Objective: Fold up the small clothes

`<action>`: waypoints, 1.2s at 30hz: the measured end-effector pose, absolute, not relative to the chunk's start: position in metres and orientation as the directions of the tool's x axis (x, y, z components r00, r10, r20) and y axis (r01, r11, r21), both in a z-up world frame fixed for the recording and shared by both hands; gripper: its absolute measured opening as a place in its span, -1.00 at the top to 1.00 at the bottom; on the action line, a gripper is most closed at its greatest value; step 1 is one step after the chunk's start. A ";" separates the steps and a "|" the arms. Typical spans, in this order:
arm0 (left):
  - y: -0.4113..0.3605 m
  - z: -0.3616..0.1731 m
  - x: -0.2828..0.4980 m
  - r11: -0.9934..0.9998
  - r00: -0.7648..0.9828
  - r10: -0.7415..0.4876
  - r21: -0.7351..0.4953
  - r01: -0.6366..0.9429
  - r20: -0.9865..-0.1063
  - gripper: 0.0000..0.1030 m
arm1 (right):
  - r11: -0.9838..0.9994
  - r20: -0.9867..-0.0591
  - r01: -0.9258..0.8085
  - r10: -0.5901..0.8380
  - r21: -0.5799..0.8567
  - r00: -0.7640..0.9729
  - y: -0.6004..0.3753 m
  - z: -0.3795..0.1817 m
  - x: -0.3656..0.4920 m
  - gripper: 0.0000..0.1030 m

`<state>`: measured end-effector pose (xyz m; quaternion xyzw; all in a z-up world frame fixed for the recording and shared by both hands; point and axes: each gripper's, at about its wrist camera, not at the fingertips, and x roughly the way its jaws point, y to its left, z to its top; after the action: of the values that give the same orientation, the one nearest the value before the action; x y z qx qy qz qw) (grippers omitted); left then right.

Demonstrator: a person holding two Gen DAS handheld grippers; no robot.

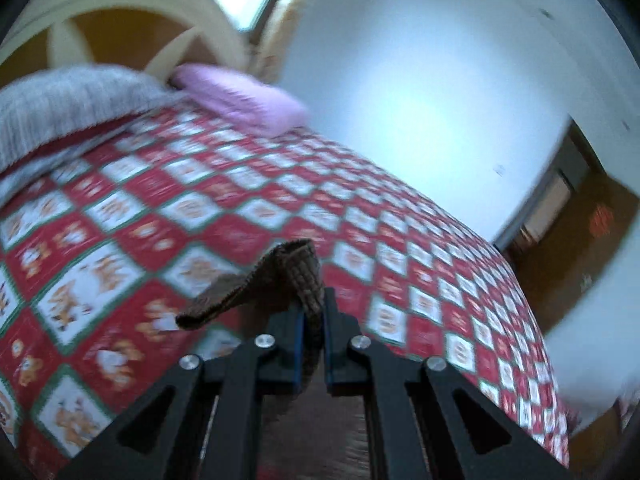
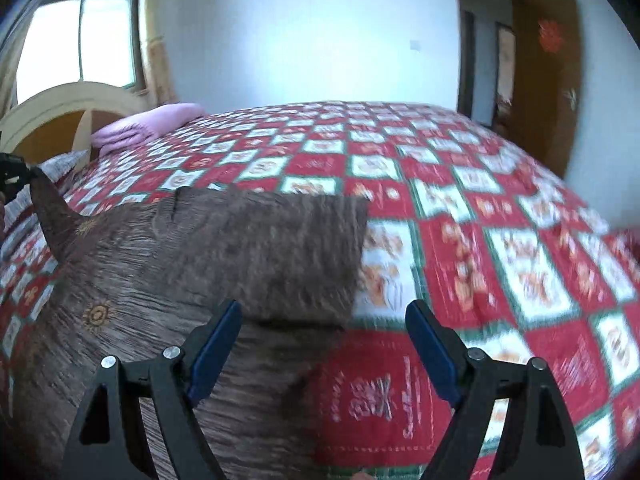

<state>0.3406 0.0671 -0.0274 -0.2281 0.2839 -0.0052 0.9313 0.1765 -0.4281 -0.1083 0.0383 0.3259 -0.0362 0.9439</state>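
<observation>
1. In the left wrist view the left gripper (image 1: 313, 316) has its blue-lined fingers (image 1: 299, 336) nearly closed, clenched on a raised edge of the brown garment (image 1: 288, 280). The cloth runs up out of the narrow gap at lower centre of the frame, then droops toward the left.

2. In the right wrist view the right gripper (image 2: 324, 320) is released. Its fingers (image 2: 430, 340) stand wide apart at the lower part of the frame and hold nothing. They hang above the near edge of the cloth; whether the left-hand finger touches it cannot be told.

3. The brown garment (image 2: 224, 256) lies mostly on the bed (image 2: 500, 264), filling the left and centre of the right wrist view. A flap already lies doubled over it, with its corner at mid-frame. At the far left a peak of cloth rises to where the left gripper (image 2: 12, 178) holds it.

4. The step in hand looks like carrying the pinched edge across to make the next fold. To do it well, the left grip should stay firm and travel level, so the edge lands square on the layer beneath.

5. The right fingers would best pin the doubled flap, or close on the near edge, before the lift pulls it askew.

6. Both views are blurred. A pink pillow (image 1: 240, 100) and a grey blanket (image 1: 64, 100) sit at the upper left, well apart from the work.
</observation>
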 end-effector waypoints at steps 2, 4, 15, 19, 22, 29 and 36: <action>0.023 -0.018 0.336 0.922 0.844 -0.170 -0.384 -0.045 -0.508 0.85 | 0.992 -0.643 0.100 -0.030 0.072 0.765 -0.432 -0.116 0.179 -0.64; -0.009 -0.015 0.331 0.938 0.845 -0.193 -0.347 0.010 -0.499 0.85 | 0.993 -0.654 0.090 -0.017 0.078 0.756 -0.432 -0.120 0.180 -0.64; -0.169 -0.092 0.304 0.960 0.740 -0.279 -0.175 0.217 -0.612 0.85 | 0.992 -0.691 0.082 0.007 0.096 0.723 -0.427 -0.136 0.182 -0.64; -0.190 -0.116 0.296 0.964 0.692 -0.246 -0.098 0.247 -0.679 0.78 | 0.991 -0.707 0.088 0.010 0.103 0.707 -0.428 -0.140 0.184 -0.64; -0.191 -0.114 0.281 0.954 0.690 -0.246 -0.046 0.295 -0.681 0.59 | 0.991 -0.707 0.085 0.013 0.103 0.707 -0.427 -0.141 0.184 -0.64; -0.132 -0.085 0.244 0.940 0.795 -0.236 0.075 0.332 -0.559 -0.44 | 0.991 -0.713 0.083 0.017 0.106 0.701 -0.427 -0.143 0.185 -0.64; -0.041 -0.116 0.293 0.967 0.831 0.090 0.246 0.058 -0.549 -0.56 | 0.991 -0.652 0.095 -0.012 0.092 0.758 -0.421 -0.116 0.176 -0.64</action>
<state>0.2931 -0.0413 -0.1164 0.1273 0.2905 0.0085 0.9483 0.1761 -0.4214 -0.1162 0.0595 0.3468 -0.0285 0.9356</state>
